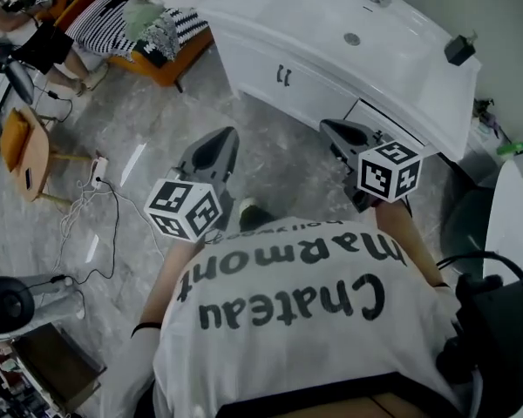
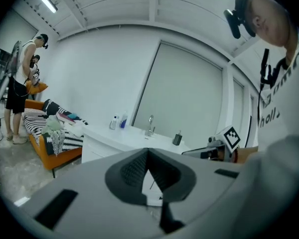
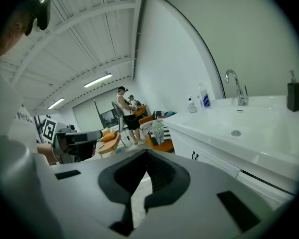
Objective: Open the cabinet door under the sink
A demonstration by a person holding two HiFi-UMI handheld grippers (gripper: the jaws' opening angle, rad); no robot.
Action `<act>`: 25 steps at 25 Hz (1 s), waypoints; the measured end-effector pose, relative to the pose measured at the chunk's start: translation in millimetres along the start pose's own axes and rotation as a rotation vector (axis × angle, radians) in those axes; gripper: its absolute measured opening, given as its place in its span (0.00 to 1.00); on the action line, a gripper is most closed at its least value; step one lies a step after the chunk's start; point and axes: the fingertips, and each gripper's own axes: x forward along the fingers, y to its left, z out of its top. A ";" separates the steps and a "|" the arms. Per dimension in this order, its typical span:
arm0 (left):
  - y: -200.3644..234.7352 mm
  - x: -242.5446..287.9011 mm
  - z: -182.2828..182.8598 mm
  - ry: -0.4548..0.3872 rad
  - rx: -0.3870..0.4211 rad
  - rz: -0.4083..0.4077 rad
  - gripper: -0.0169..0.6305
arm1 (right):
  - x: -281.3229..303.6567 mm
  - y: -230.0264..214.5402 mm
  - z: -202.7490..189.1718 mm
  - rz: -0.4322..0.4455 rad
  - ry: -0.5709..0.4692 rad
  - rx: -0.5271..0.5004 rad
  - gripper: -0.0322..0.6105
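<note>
**Head view.** The white sink vanity [image 1: 418,68] crosses the top of the frame. Its long axis runs from upper left to lower right, and its front faces lower left, toward the person. The cabinet door [image 1: 260,70] sits in that front, below the basin. Two short dark handles [image 1: 283,77] stand upright on it, and the panel looks flush. Further right a dark seam runs under the counter; whether a panel there is ajar cannot be told. The left gripper [image 1: 220,142] and right gripper [image 1: 336,131] are both over grey floor [image 1: 157,120], clear of the vanity, the right one nearer to it. Nothing lies between them and the door. To the side are an orange sofa [image 1: 161,70] and a power strip [image 1: 97,174] with cables. A dark soap dispenser [image 1: 460,49] stands at the counter's end.

**Left gripper view.** The jaws of the left gripper [image 2: 148,150] are closed pad to pad with nothing between them. The gripper's own body hides most of the door front. Above it are the counter, two bottles [image 2: 118,122] and a faucet [image 2: 150,125]. Two people stand far left by the sofa.

**Right gripper view.** The jaws of the right gripper [image 3: 147,151] meet at the tips and hold nothing. The vanity runs along the right of the frame with its front facing left, and the handles [image 3: 194,156] are visible and unobstructed.
</note>
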 end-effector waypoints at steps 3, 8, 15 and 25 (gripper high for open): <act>27.1 7.0 13.3 0.006 0.006 -0.032 0.04 | 24.1 -5.5 11.5 -0.057 -0.010 0.025 0.06; 72.1 15.2 28.9 0.019 0.017 -0.080 0.04 | 59.5 -3.3 30.8 -0.115 -0.043 0.049 0.06; 112.8 35.7 44.7 0.027 0.032 -0.153 0.04 | 90.7 -6.2 38.5 -0.200 -0.067 0.076 0.06; 136.1 62.7 39.6 0.031 0.057 -0.190 0.04 | 112.6 -14.2 31.4 -0.250 -0.070 0.146 0.06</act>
